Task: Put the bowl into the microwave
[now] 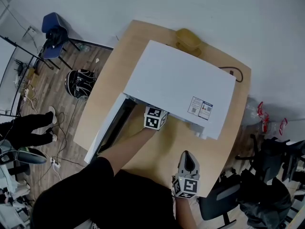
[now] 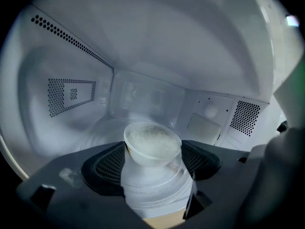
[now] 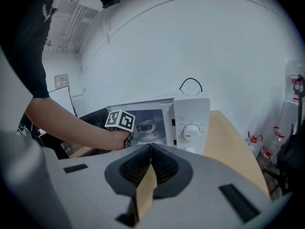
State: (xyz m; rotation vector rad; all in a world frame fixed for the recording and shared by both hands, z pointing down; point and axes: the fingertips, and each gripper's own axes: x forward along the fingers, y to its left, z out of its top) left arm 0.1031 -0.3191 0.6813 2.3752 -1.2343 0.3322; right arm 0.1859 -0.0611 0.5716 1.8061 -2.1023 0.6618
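The microwave [image 1: 181, 87] stands on the surface [image 1: 138, 44], its door [image 1: 106, 130] swung open at 9 o'clock. The left hand-held gripper [image 2: 153, 159] reaches into the cavity, jaws clamped on the bowl [image 2: 152, 142]. The bowl holds a white grainy filling and sits inside the microwave over the glass turntable [image 2: 97, 130]; whether it touches the glass I cannot tell. A sticker [image 1: 200, 108] with a QR square lies on the microwave's top, its print too small to read. At 5 o'clock from the microwave, the right hand-held gripper [image 3: 150, 149] hangs with jaws together, holding nothing.
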